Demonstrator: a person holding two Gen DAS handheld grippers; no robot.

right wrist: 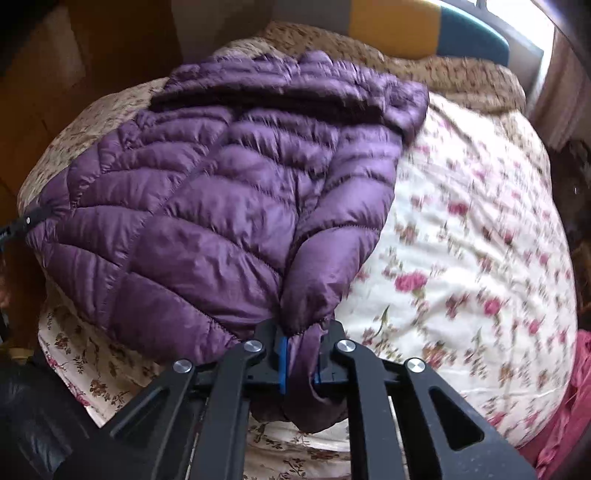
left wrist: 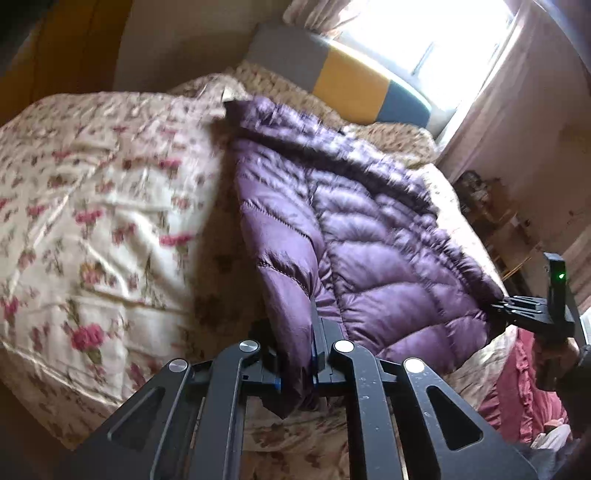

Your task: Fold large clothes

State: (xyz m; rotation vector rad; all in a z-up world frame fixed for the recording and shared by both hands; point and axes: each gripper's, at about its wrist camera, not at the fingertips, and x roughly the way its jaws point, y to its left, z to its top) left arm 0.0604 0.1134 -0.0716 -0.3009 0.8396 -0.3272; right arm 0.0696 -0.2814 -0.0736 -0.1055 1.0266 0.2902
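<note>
Black linkage arms fill the foreground of both wrist views, each pair closing on purple fabric. The left gripper (left wrist: 295, 363) is clamped on a bottom corner of the purple quilted down jacket (left wrist: 354, 236), its blue-edged pads pinching a fold of the nylon shell. The right gripper (right wrist: 301, 363) is pinched shut on the opposite bottom corner of the jacket (right wrist: 229, 199), with gathered cloth bunched between its fingers.

From the left wrist view, the right gripper (left wrist: 517, 308) appears at the jacket's far hem, a green light glowing on its body. From the right wrist view, the tip of the left gripper (right wrist: 22, 223) shows at the jacket's left edge.

The jacket lies spread lengthwise on a bed, hem toward the cameras and hood end toward the headboard (left wrist: 354, 81), which has grey, yellow and blue panels. A cream bedspread with pink roses (left wrist: 92, 206) stretches beside the jacket, offering open surface on that side. A darker floral blanket (right wrist: 443, 70) lies crumpled near the headboard. Curtains (left wrist: 517, 110) and a bright window (left wrist: 424, 33) border the bed's far side; a wooden wardrobe (right wrist: 110, 44) stands on the other. A red ruffled cloth (left wrist: 517, 387) hangs at the bed's near edge.

The jacket's shell is shiny, with curved stitched channels.
</note>
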